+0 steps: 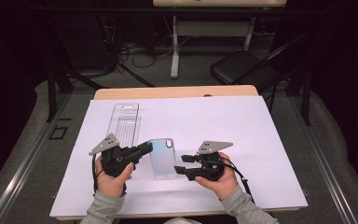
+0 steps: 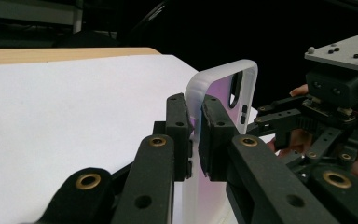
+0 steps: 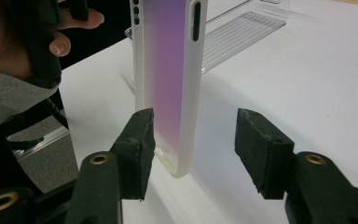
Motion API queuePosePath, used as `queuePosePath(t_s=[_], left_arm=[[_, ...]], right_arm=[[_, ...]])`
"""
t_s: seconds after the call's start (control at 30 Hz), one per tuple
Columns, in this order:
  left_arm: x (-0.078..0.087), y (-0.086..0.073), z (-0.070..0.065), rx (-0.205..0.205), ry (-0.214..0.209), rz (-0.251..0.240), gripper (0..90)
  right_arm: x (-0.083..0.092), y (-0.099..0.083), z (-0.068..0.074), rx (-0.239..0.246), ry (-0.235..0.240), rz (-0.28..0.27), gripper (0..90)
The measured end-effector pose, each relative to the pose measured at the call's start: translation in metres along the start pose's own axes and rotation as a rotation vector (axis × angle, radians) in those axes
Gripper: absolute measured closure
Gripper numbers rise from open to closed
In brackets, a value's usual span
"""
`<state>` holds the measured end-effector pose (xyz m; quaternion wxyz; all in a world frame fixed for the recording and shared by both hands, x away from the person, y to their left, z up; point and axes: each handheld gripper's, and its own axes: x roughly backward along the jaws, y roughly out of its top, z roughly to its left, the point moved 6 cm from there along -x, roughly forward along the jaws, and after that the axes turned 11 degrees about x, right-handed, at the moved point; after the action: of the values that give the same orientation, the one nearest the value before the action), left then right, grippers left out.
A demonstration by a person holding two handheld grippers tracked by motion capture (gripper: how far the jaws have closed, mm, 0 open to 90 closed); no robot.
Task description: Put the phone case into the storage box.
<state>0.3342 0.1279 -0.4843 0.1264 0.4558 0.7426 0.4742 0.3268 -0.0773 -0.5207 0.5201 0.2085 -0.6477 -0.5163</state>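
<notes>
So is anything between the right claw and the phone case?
Nothing visible. The right claw stands open around the phone case's lower end, pads off it, while the left claw pinches its edge.

Around my worktop

A clear plastic tray [image 1: 124, 122] lies on the worktop's white sheet [image 1: 223, 121]; beyond the worktop's far edge stands a black chair [image 1: 242, 67].

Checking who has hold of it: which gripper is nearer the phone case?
Left. The left gripper is clamped on the phone case edge; the right gripper has jaws open around its other side, not pressing.
</notes>
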Motion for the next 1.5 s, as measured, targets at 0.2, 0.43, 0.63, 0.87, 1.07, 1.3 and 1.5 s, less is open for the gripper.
queuePosePath(t_s=[0.2,0.43,0.63,0.87,1.07,1.3,1.5], left_arm=[[0.004,0.003,0.005,-0.004,0.019,-0.014,83.5],[0.008,0.007,0.010,-0.001,0.033,-0.030,83.5],[0.012,0.011,0.012,-0.006,0.043,-0.038,83.5],[0.016,0.015,0.016,0.001,0.050,-0.047,83.5],[0.020,0.017,0.018,0.005,0.055,-0.053,83.5],[0.026,0.021,0.020,0.009,0.060,-0.066,83.5],[0.030,0.024,0.022,0.003,0.066,-0.076,83.5]], right_arm=[[-0.001,-0.001,-0.002,0.024,-0.019,0.006,41.4],[-0.003,-0.002,-0.003,0.046,-0.026,0.025,39.5],[-0.002,-0.002,-0.005,0.064,-0.037,0.029,39.5],[0.002,-0.001,-0.006,0.078,-0.031,0.029,41.6],[0.005,-0.001,-0.006,0.113,-0.039,0.031,40.7],[0.006,-0.001,-0.005,0.135,-0.042,0.024,35.6],[0.010,-0.001,-0.009,0.109,-0.054,0.011,28.2]])
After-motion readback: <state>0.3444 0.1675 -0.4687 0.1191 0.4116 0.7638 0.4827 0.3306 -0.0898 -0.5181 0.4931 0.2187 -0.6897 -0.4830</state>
